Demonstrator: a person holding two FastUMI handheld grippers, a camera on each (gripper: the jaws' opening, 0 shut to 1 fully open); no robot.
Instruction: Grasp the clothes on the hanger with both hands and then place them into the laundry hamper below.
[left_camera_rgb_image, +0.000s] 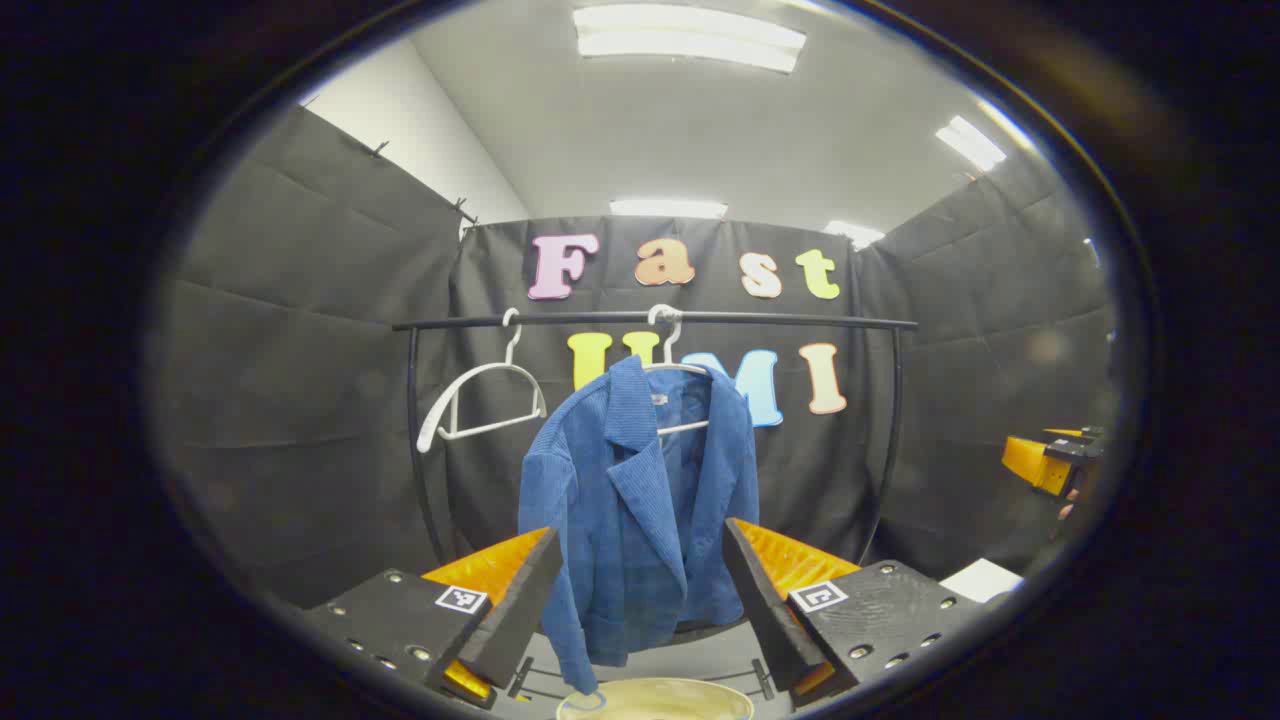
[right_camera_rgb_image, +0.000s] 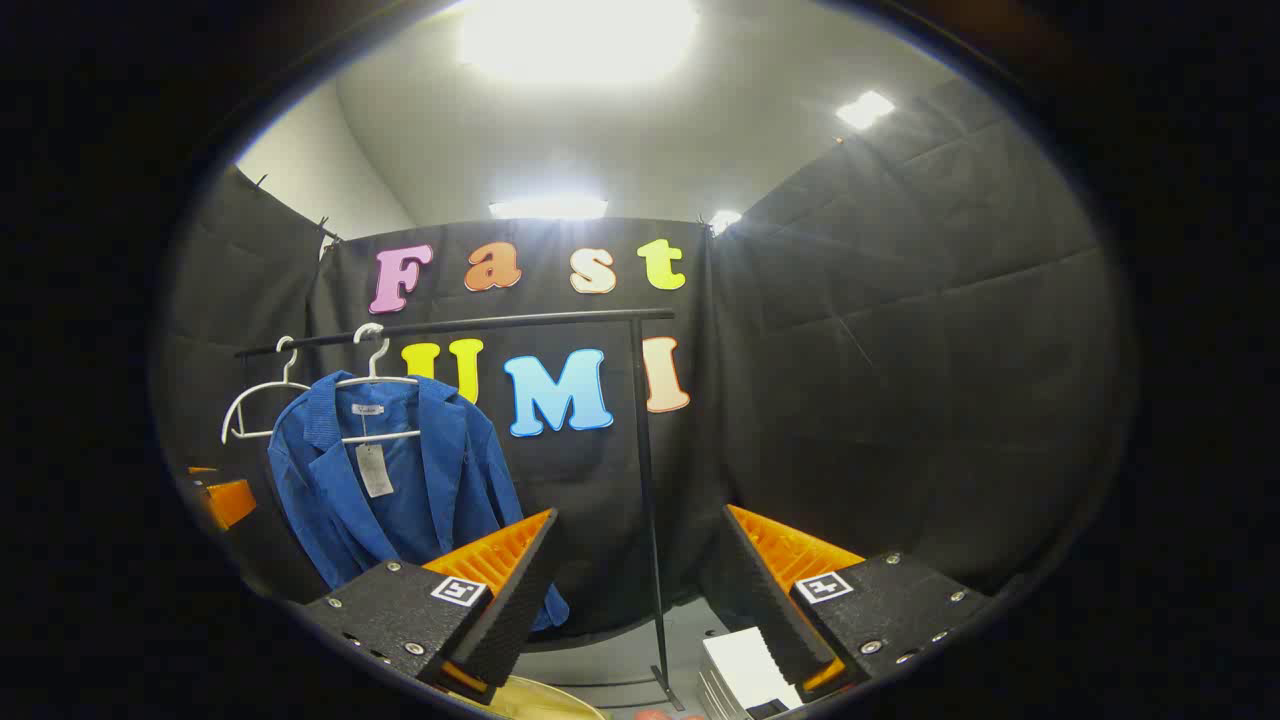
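Black cloth walls surround my thin black clothes rail; beneath it, the blue corduroy jacket hangs long-ways down, straight ahead of my wide-open left hand-held gripper, nearer than my wide-open right hand-held gripper.

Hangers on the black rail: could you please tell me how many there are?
2. An empty white hanger hangs toward the rail's left end; beside it, a second hanger carries the blue jacket. None seems hidden.

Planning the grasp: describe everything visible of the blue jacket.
The blue jacket looks like ribbed, corduroy-like cloth with a lapel collar. It hangs open on a white hanger hooked over the black rail, one shoulder slipping low. A neck label and a paper tag show inside. Neither gripper touches it; its hem hangs above the hamper rim.
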